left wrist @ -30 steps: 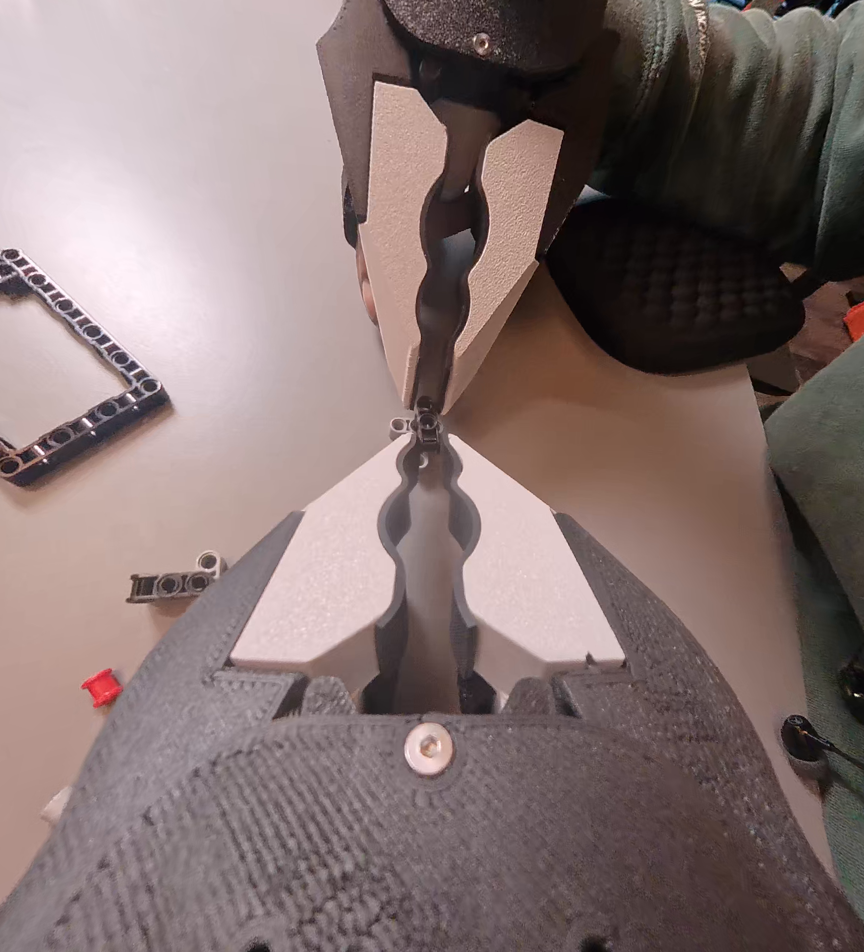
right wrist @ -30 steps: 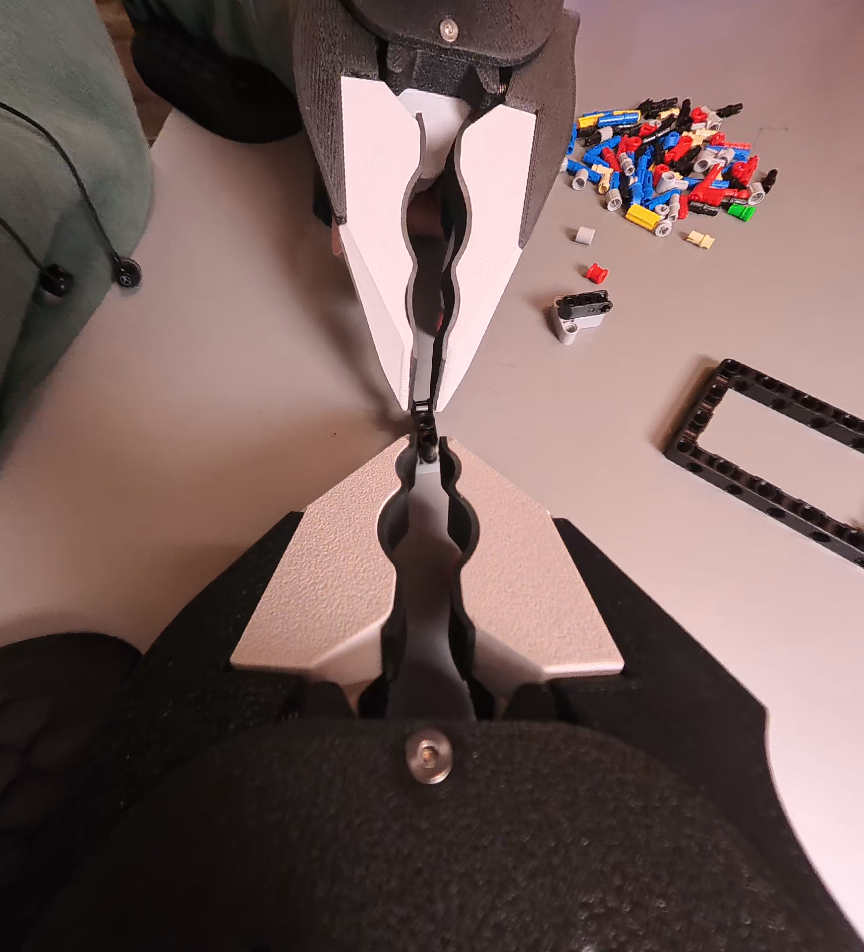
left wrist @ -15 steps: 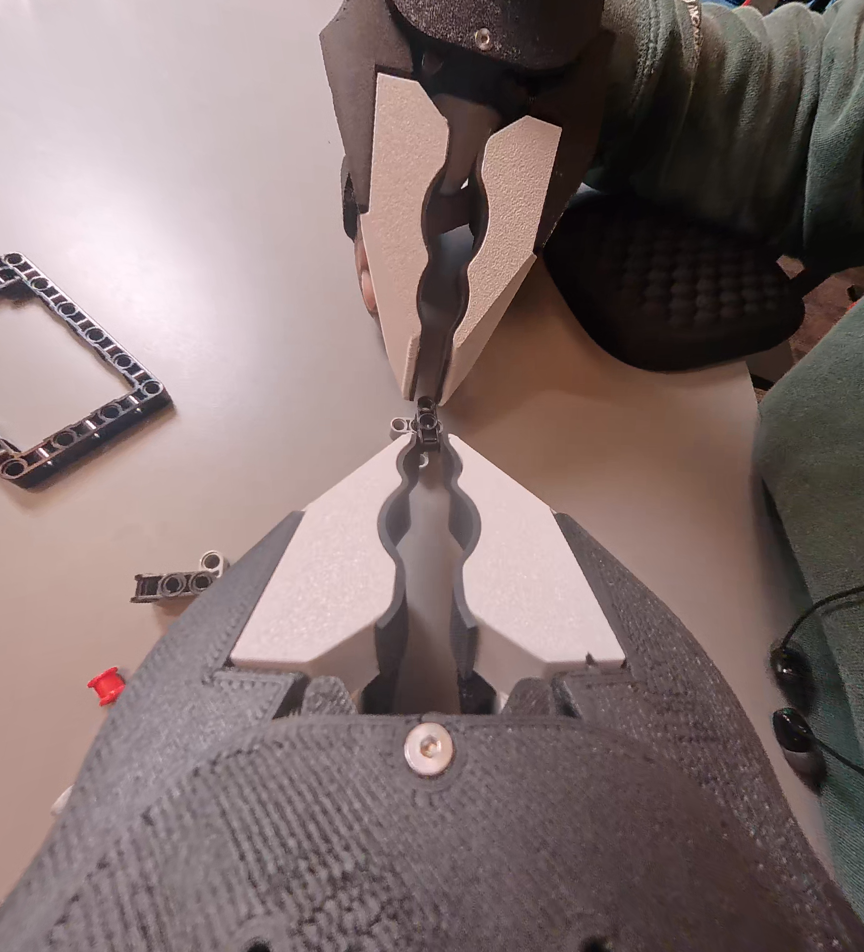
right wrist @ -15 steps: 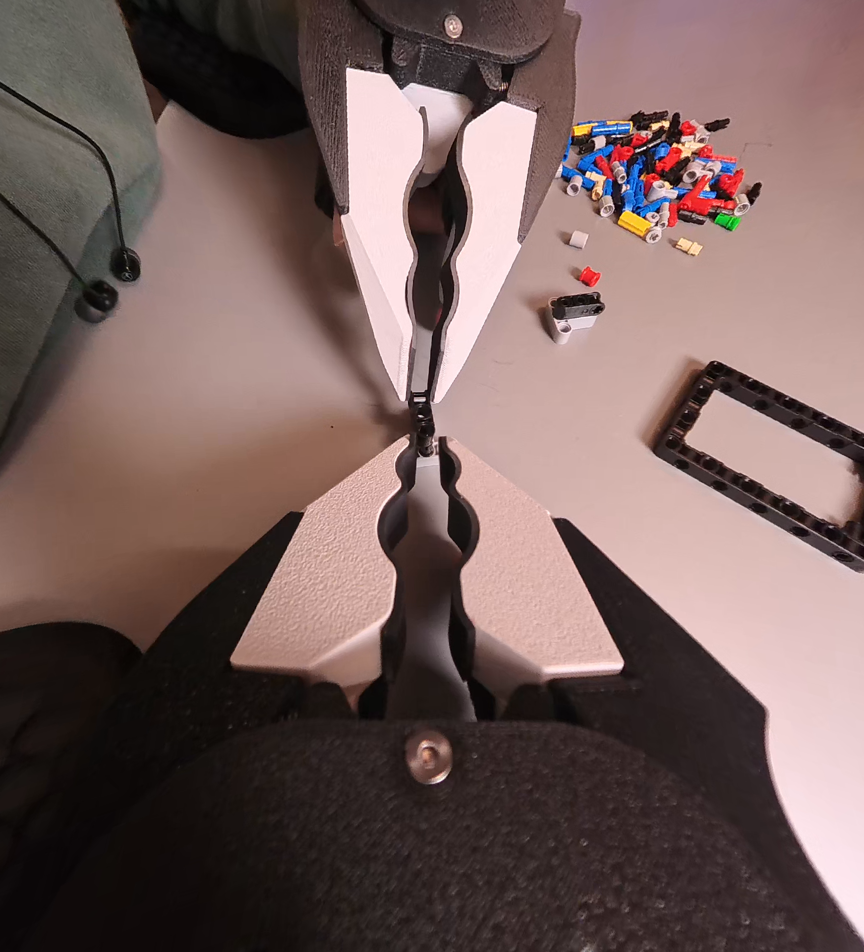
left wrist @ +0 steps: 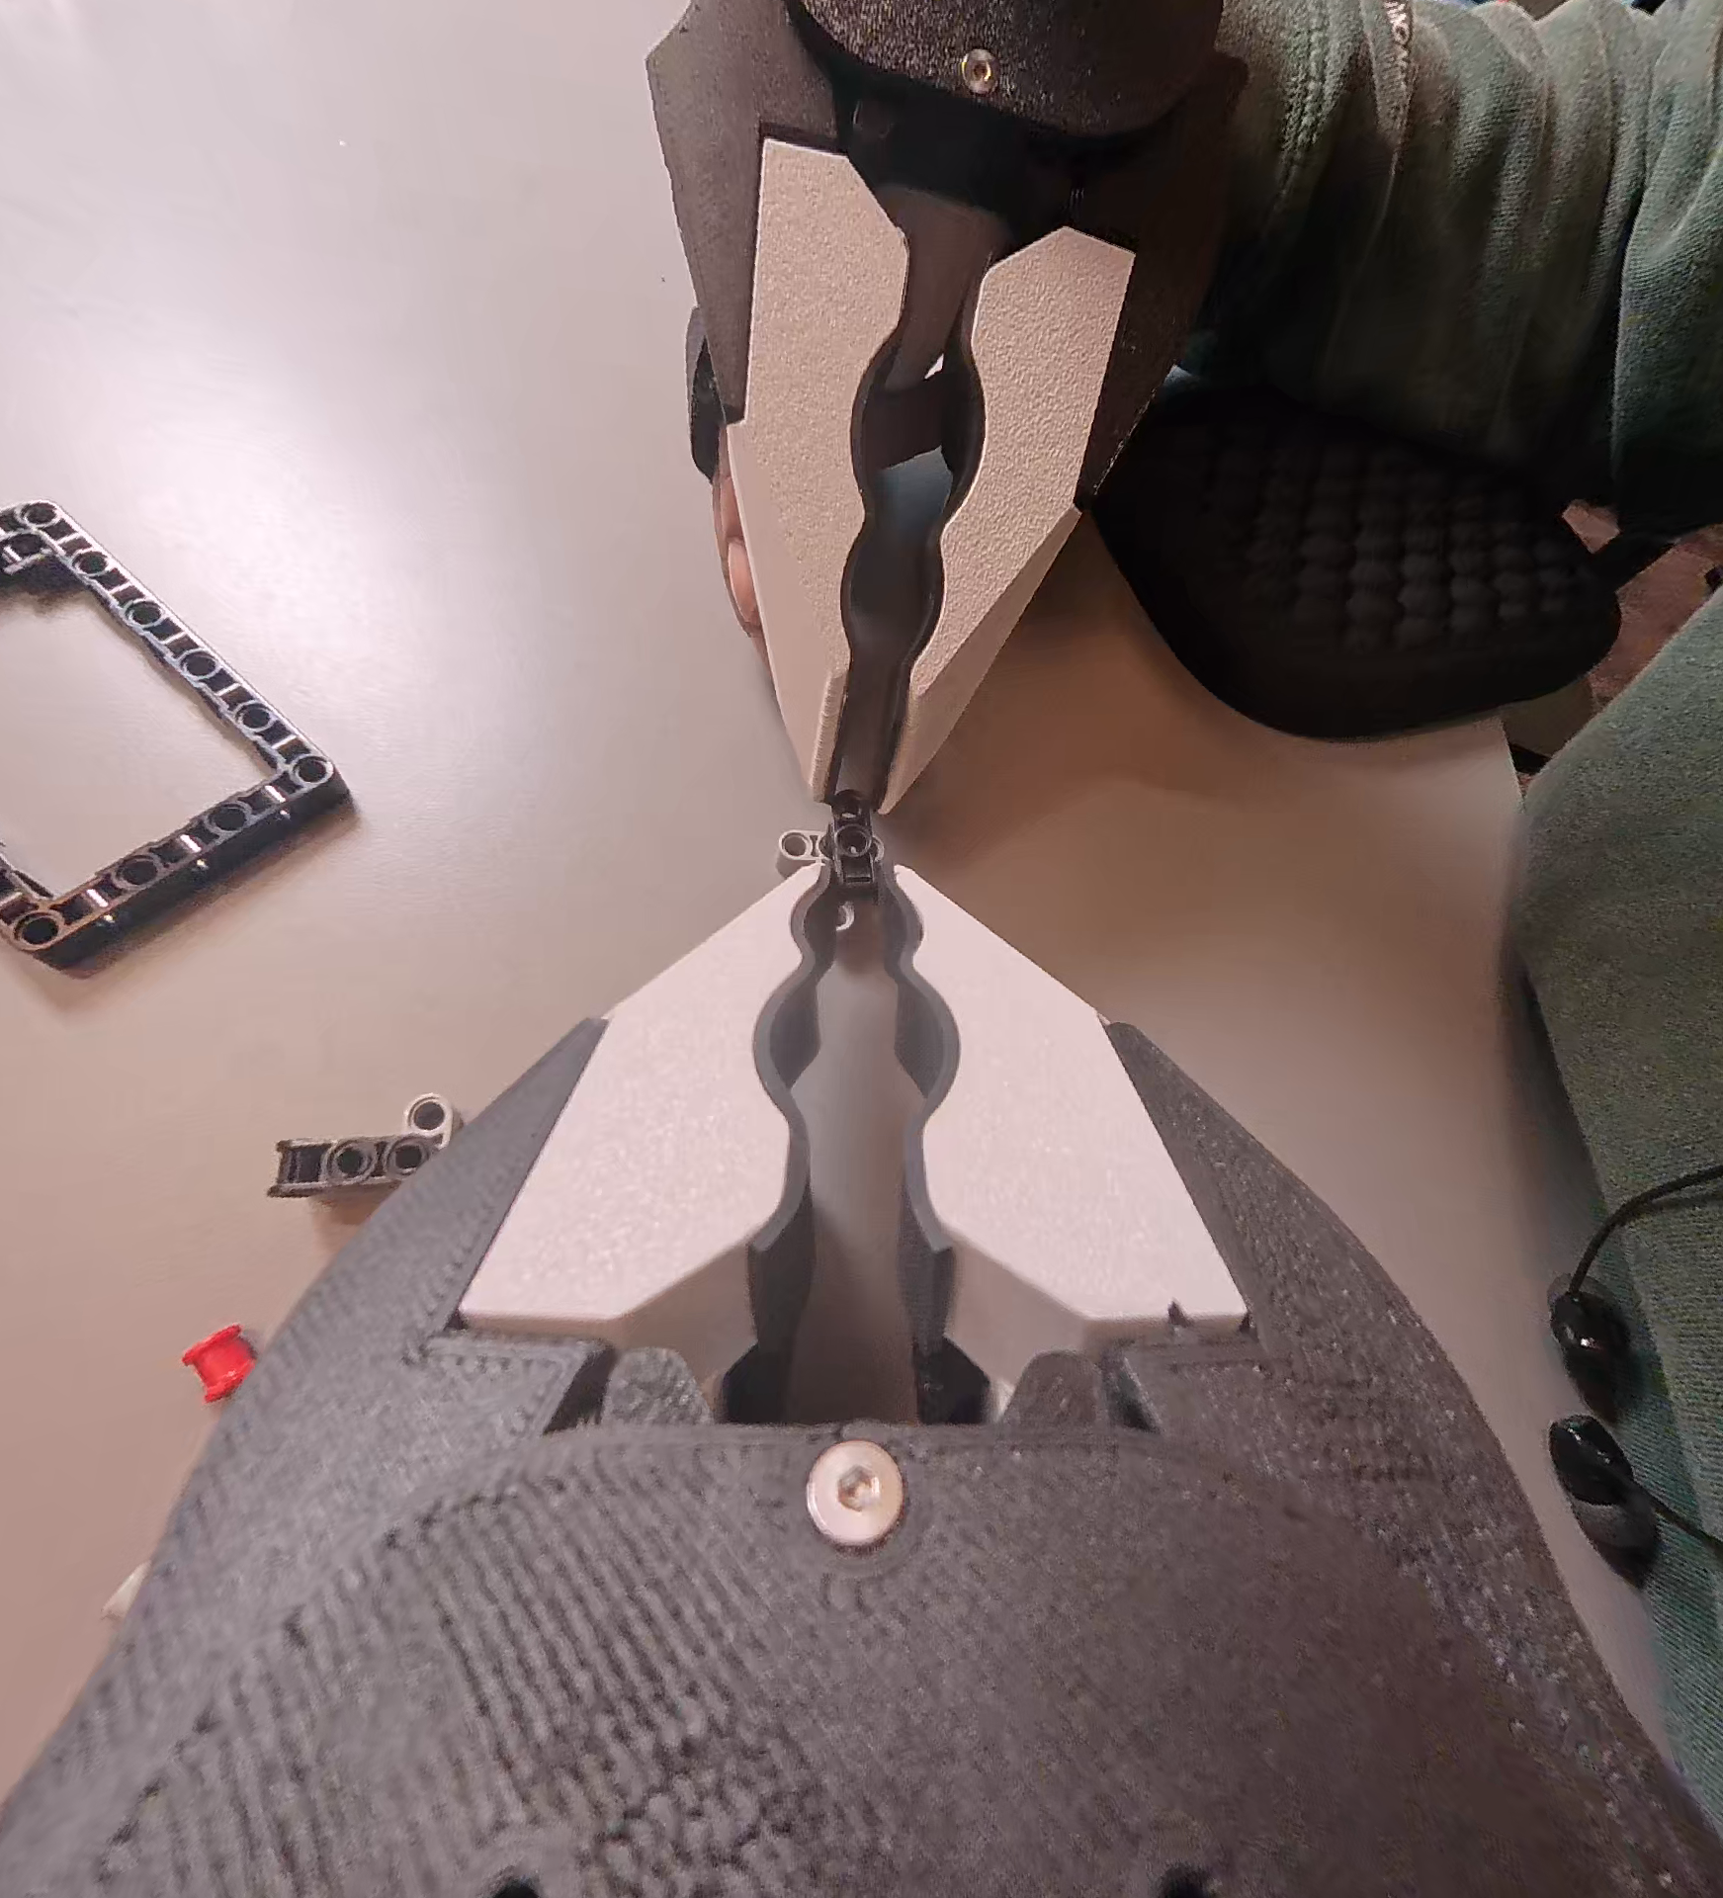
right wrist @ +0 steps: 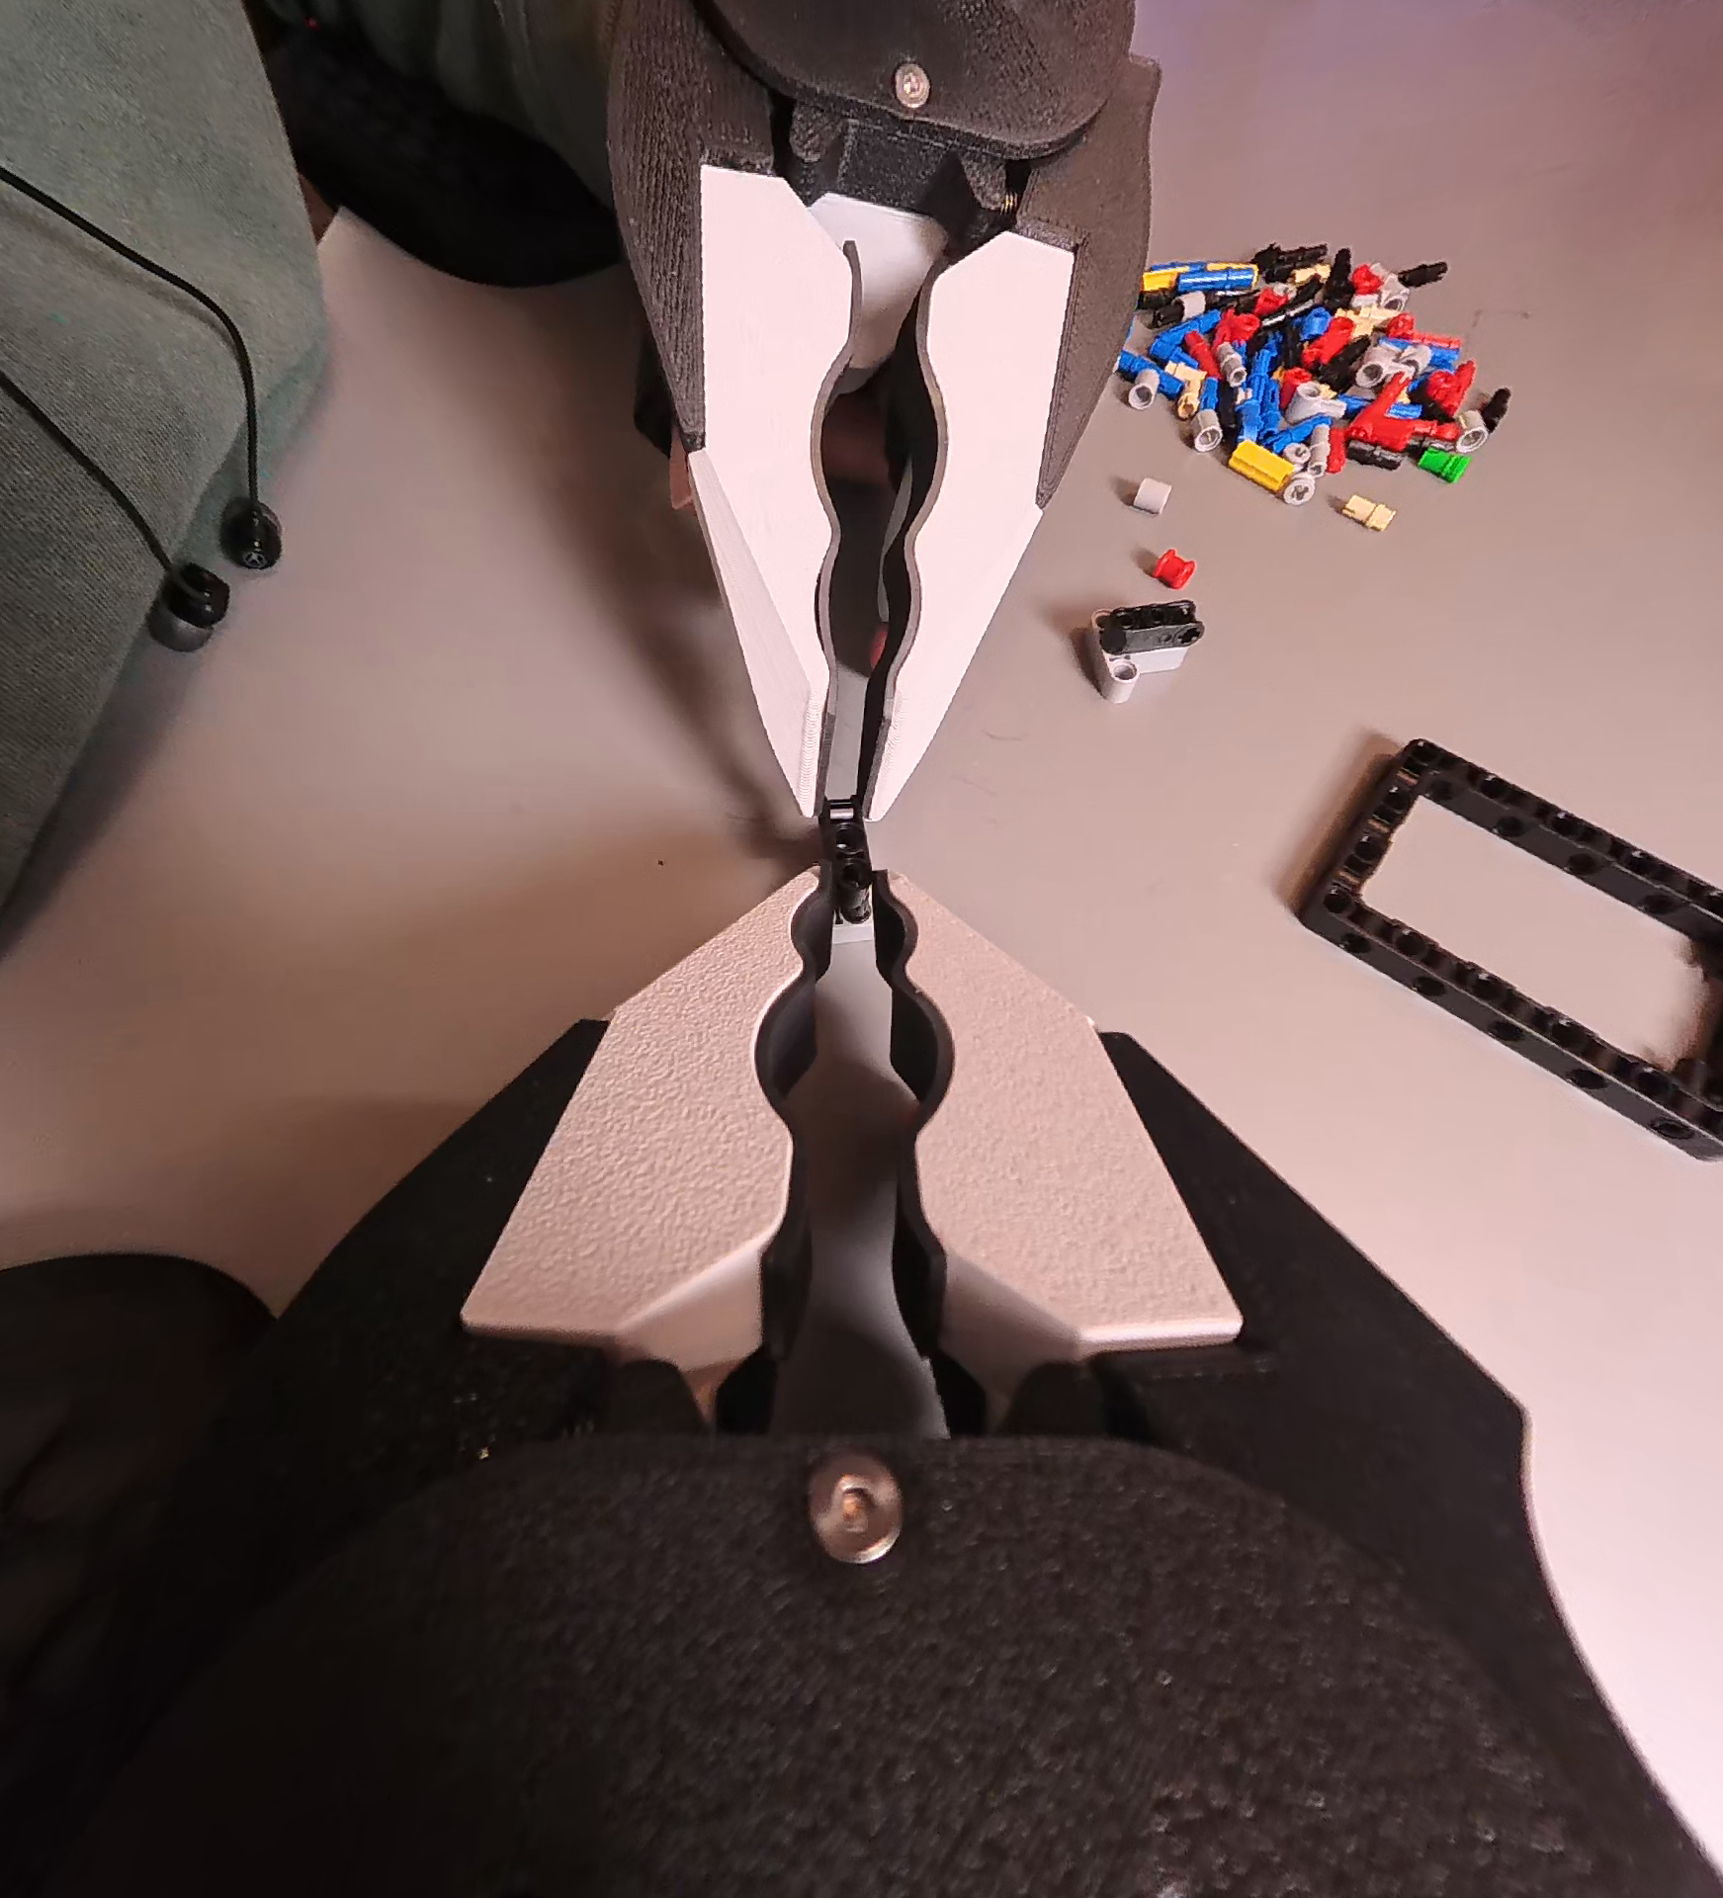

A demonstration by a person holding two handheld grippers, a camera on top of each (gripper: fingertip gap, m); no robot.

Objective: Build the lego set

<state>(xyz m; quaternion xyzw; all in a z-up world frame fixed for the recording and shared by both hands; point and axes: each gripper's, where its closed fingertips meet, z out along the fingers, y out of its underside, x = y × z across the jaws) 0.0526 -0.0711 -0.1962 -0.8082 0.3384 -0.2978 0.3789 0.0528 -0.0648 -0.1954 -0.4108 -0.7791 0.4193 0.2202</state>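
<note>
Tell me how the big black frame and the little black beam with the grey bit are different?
The black frame is a large open rectangle, empty in the middle; the little black beam is a short solid bar. The frame is black all over, while the beam has a grey piece joined at one end. Both lie loose on the table and have rows of round holes.

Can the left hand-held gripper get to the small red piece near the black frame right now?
Probably not yet: the left hand-held gripper is shut on the black connector, shared with the right hand-held gripper. The red piece lies unobstructed.

Warm, soft indoor light, sharp centre (wide-angle bending at edges).
</note>
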